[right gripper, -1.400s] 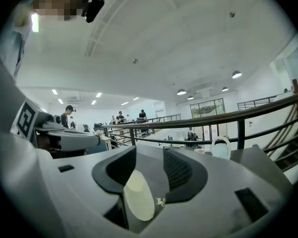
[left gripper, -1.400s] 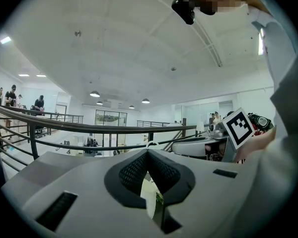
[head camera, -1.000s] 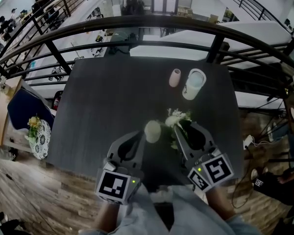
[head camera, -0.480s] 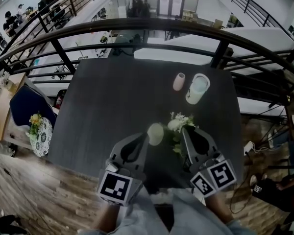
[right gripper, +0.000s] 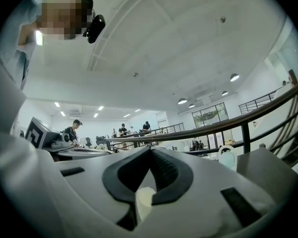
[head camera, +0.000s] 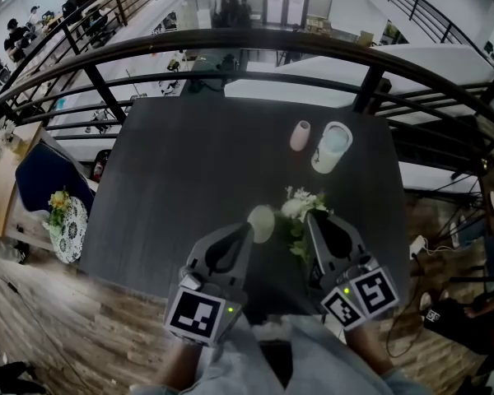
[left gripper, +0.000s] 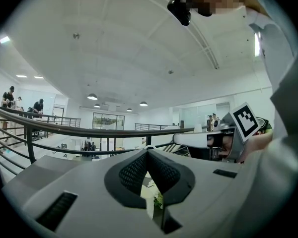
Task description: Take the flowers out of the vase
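Gently now, with left gripper (head camera: pixel 249 229) and right gripper (head camera: pixel 311 217) both shut: pinch light, floppy flowers (head camera: pixel 299 206) low on stems.

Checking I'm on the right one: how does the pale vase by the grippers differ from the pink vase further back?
Colour: the pale vase is cream-white, the pink vase pink. Place: the pale vase is near the table's front edge, the pink vase far back beside a bigger white cup. White flowers stand beside the pale vase, none by the pink vase. Both are small and plain.
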Demonstrator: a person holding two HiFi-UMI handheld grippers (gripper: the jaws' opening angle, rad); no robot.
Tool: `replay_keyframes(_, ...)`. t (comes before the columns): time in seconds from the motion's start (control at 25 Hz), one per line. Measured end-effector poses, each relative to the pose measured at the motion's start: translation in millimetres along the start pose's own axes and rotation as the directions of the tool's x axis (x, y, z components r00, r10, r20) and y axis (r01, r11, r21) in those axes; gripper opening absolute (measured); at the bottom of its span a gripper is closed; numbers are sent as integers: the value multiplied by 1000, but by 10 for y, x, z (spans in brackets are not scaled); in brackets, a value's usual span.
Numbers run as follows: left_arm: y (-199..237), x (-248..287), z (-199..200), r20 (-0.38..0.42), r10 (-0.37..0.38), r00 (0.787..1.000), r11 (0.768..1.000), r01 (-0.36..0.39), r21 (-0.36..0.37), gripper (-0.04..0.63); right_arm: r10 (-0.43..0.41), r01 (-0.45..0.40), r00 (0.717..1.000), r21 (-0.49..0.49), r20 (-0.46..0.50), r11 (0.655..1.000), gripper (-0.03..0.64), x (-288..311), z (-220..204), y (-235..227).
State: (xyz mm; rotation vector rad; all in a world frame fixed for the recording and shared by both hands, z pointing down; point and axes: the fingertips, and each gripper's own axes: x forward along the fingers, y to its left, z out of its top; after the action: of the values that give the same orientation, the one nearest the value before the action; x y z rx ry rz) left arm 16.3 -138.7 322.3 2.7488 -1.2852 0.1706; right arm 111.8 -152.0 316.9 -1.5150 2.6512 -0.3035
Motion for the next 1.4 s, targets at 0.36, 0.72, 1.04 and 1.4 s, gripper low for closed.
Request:
replay_keyframes(0.36,-19,-16,4,-4,4,1000,1000,-4,-10,0,8,-9,1000,-17,-19,1000,-3,2,-10,38)
replay_keyframes(0.72,-5,-2,2,-5,1,1000,1000,-1,-12,0,13,-13,1000,-13,-16,1000,-3,14,7,44)
replay_keyframes(1.04,-17,-10,-16,-6,0,1000,1000,0,-10,0,3,-3,1000,-19,-15,1000,-3,-2,-1,30)
replay_keyframes(1.4,-1,-13,-8,-6,1,1000,1000,-1,-10,0,-2,2,1000,-11,-20,1000,-4,-3,-6,6)
